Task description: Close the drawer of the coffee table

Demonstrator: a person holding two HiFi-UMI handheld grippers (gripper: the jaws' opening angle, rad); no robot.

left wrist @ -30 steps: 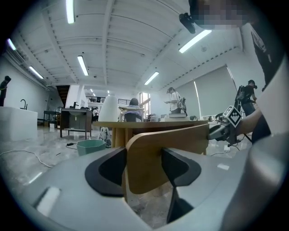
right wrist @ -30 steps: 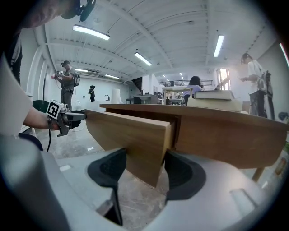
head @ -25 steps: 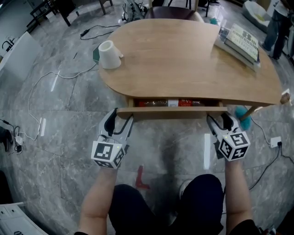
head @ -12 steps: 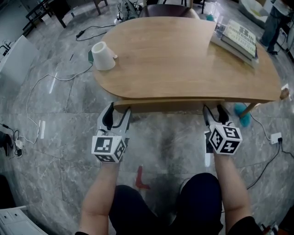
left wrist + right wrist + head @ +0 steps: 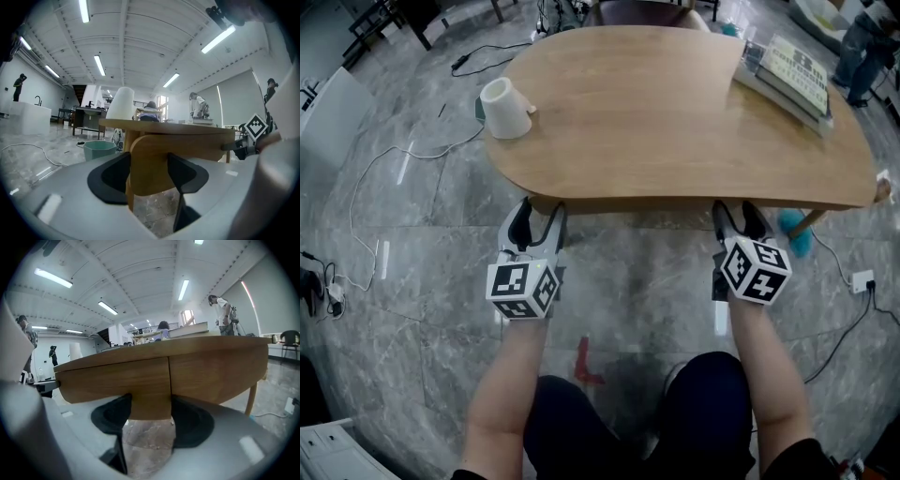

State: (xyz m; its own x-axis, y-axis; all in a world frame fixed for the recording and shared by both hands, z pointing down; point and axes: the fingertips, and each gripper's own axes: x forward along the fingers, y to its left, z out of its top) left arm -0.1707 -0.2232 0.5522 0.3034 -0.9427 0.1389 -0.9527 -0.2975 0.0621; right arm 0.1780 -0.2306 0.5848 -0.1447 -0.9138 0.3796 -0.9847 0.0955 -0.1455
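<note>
Well, the left gripper (image 5: 537, 218) pinches the drawer (image 5: 150, 161) at its left end, and the right gripper (image 5: 738, 217) pinches its right end. It sits tucked under the table (image 5: 675, 112), about flush with the edge. I judge the push nearly done; next I'd seat it fully, then let go

Shells of the left gripper (image 5: 537, 214) and right gripper (image 5: 737, 214): pale grey, smooth moulded; black pads (image 5: 110, 176) line each jaw; each gripper carries a white cube (image 5: 523, 289) with black square markers on its faces; forearms (image 5: 511, 384) bare; sleeve (image 5: 802, 461) dark; trousers (image 5: 581, 427) dark navy.
</note>
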